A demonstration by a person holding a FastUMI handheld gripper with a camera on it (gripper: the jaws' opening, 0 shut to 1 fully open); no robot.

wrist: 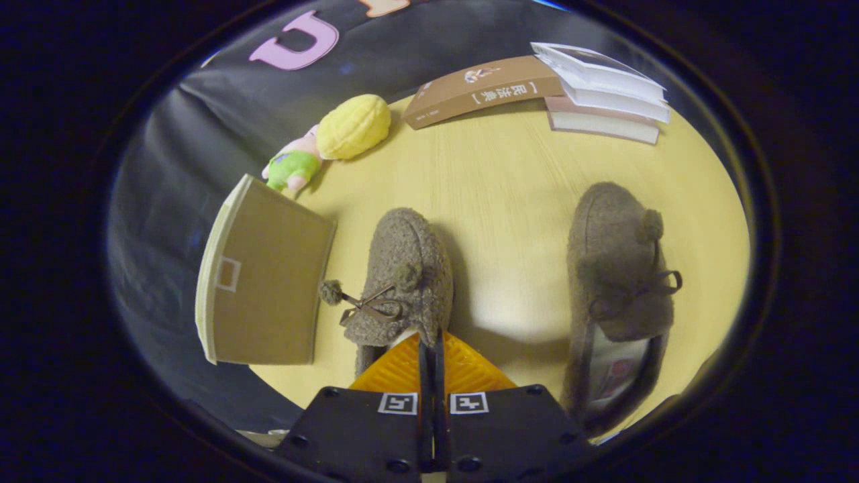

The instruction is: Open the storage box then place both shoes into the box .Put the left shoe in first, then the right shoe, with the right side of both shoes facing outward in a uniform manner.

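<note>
Two fuzzy grey-brown shoes with pompom laces are lying on the table (510, 201): I am seeing one shoe (402, 282) just ahead of my gripper (431, 345), whose fingers are pressed together, the other shoe (617, 288) right of them, the storage box (265, 282) left.

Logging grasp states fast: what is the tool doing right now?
Tool: closed, its fingers pressed almost together at the heel opening of the left-hand shoe; whether they pinch its edge cannot be told.
</note>
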